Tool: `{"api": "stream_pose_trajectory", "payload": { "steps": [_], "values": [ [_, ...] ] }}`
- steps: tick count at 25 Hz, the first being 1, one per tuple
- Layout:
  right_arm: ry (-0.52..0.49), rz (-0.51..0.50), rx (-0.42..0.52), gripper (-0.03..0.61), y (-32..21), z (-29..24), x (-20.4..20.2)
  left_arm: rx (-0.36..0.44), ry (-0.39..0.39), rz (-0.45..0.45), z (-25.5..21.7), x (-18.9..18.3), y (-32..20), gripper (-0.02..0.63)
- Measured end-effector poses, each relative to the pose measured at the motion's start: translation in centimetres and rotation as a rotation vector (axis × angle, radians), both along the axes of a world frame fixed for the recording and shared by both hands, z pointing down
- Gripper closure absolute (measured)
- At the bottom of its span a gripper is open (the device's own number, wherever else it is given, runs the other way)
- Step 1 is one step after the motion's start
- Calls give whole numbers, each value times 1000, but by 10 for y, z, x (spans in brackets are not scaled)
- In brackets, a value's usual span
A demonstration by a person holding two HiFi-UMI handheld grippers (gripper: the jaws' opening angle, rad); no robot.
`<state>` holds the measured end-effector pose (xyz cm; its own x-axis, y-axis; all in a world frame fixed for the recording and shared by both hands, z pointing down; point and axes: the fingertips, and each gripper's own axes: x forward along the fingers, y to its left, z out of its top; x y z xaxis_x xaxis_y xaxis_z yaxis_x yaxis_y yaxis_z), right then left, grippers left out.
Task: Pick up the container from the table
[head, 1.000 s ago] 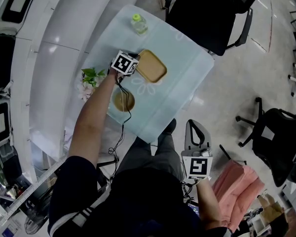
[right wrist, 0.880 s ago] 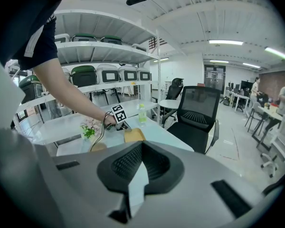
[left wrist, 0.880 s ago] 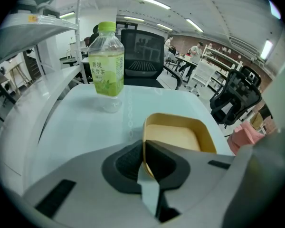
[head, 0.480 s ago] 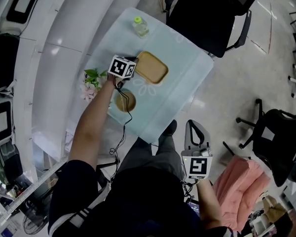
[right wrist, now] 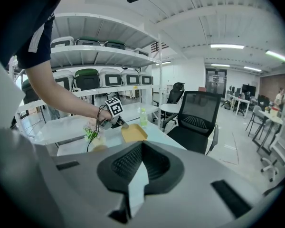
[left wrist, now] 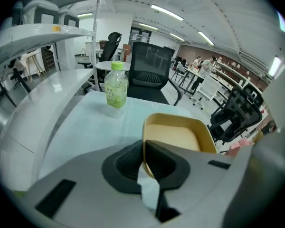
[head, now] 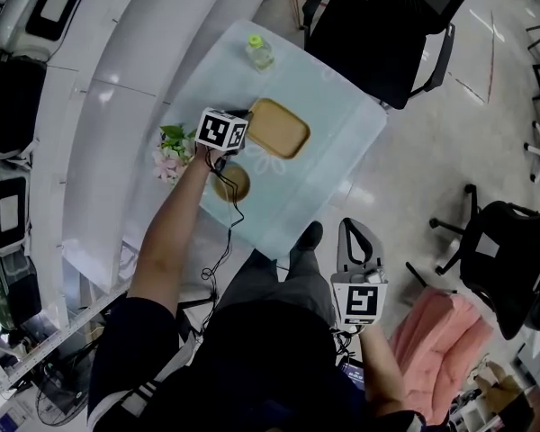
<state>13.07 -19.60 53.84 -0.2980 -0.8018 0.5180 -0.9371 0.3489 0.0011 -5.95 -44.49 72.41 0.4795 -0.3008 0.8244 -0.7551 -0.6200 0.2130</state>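
Left gripper view: the one tan container (left wrist: 178,137) has its near rim pinched between the left gripper's (left wrist: 143,148) jaws. In the head view it is over the middle of the desk (head: 333,160). One green-capped bottle (head: 258,50) stands at its 11 o'clock, one flower bunch (head: 173,149) at 9 and one round brown dish (head: 229,184) at 7. The right gripper (head: 355,241) is off the desk at 5 o'clock, jaws pressed together on nothing.

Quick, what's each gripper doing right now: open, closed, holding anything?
Left gripper: closed on the near rim of the container.
Right gripper: closed, holding nothing.
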Motion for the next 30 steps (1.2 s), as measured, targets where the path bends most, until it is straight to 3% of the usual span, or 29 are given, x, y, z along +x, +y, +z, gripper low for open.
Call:
{"api": "stream_pose_trajectory", "payload": {
  "steps": [30],
  "values": [
    [15,0,68,577,49,-42,8,134,51,-40,-159,-6,66,594]
  ]
}}
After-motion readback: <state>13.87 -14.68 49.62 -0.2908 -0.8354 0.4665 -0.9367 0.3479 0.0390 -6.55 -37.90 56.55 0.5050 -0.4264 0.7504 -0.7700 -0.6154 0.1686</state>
